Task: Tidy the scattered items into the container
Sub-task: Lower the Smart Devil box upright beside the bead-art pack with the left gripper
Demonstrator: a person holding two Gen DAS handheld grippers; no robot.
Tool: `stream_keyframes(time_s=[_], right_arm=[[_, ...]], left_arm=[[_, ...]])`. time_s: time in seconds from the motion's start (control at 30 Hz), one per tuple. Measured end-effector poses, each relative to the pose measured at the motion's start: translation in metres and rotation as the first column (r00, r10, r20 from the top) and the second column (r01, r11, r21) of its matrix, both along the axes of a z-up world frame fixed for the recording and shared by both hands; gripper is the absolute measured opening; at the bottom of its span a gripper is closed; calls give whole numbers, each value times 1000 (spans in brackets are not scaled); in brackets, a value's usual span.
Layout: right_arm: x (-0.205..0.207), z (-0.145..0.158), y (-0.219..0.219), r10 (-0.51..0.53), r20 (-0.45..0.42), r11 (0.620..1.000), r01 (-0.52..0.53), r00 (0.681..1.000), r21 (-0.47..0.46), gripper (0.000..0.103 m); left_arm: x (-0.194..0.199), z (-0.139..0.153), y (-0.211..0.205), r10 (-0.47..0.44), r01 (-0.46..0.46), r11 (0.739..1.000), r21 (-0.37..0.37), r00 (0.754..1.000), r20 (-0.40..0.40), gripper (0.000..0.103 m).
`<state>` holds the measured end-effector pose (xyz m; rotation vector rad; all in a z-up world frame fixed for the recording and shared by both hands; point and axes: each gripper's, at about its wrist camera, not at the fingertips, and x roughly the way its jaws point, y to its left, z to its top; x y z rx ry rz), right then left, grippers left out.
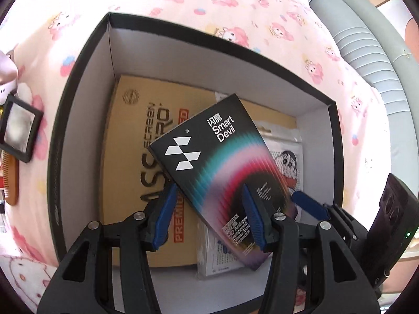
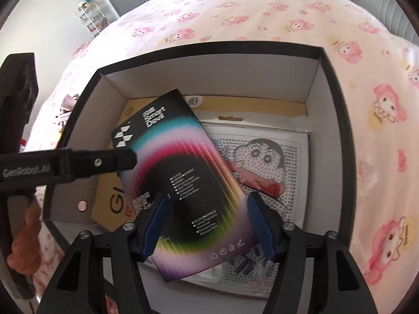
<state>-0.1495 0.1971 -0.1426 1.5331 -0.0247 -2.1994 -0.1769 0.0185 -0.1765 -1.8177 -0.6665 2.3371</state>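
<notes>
- a black box (image 1: 60, 144) with white inner walls sits open on a soft pink cartoon-print bedsheet (image 1: 209, 5).
- the task's thing, a flat black screen-protector pack (image 2: 188, 178) with a glossy rainbow arc, is already inside the box. it lies tilted across a tan cardboard carton (image 1: 131, 144) and a clear plastic bag (image 2: 267, 162) of dotted cartoon beadwork.
- key relation: the pack sits straight ahead of the right gripper (image 2: 208, 197), between its blue ribbed pads. its long axis runs from 11 o'clock to 5 o'clock in the right wrist view.
- the right gripper's jaws stand wide, pads just beside the pack's long edges, with no clear pinch; it looks let go.
- the left gripper (image 1: 209, 187) hangs over the pack's near end at about 9 o'clock of the right one, jaws partway apart and clamping nothing visible.
- the right hand is nearer. judged next: lift clear and fetch more.
- a small black frame (image 1: 18, 128) and a wooden comb (image 1: 11, 180) lie outside, at 9 o'clock of the box.
</notes>
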Motion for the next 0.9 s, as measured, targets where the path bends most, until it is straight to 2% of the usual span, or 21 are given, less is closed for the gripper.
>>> stream_keyframes(time_s=[0.17,0.23,0.3,0.33,0.4,0.43,0.5,0.57,0.63,0.67,0.73,0.83,0.9], right_arm=[[2,2,3,23,38,997,-20,999,-80,62],[-2,6,3,-1,13,998,2,1000,-60,62],[-5,8,0,-27,-30,1000,27,999,-1,62],[-7,6,-1,-31,-27,999,31,999,13,62],[-8,-1,-5,-18,36,1000,18,999,2,62],[-6,-7,-5,-4,81,1000,6,997,-23,61],[1,-8,-6,29,110,997,-20,993,-80,61],[6,-8,-8,81,165,982,-50,983,-184,61],[11,-3,-12,123,171,958,-72,978,-277,59],[12,3,-10,101,149,955,-54,984,-291,59],[11,15,-7,35,61,977,-21,998,-212,59],[13,27,0,-67,-128,998,69,990,10,59],[12,28,5,-88,-165,993,99,982,58,59]], left_arm=[[12,-4,5,-16,16,998,64,1000,9,52],[13,-9,-1,-26,25,998,62,999,19,52],[16,-12,-3,-11,9,998,65,1000,27,50],[16,-13,-4,-3,1,998,69,1000,29,48],[16,-11,-5,0,-2,998,64,1000,23,47],[15,-9,-6,-1,0,998,57,1000,16,47],[15,-3,-8,1,-1,999,39,1000,4,48],[16,4,-12,10,-10,1000,-19,1000,-13,48],[20,10,-21,14,-15,999,-38,1000,-28,48],[22,13,-23,18,-19,999,-40,999,-34,47],[31,21,-22,9,-13,999,-50,997,-78,44],[38,33,-4,-70,64,997,-42,987,-147,41],[37,34,6,-125,123,992,-23,979,-159,41]])
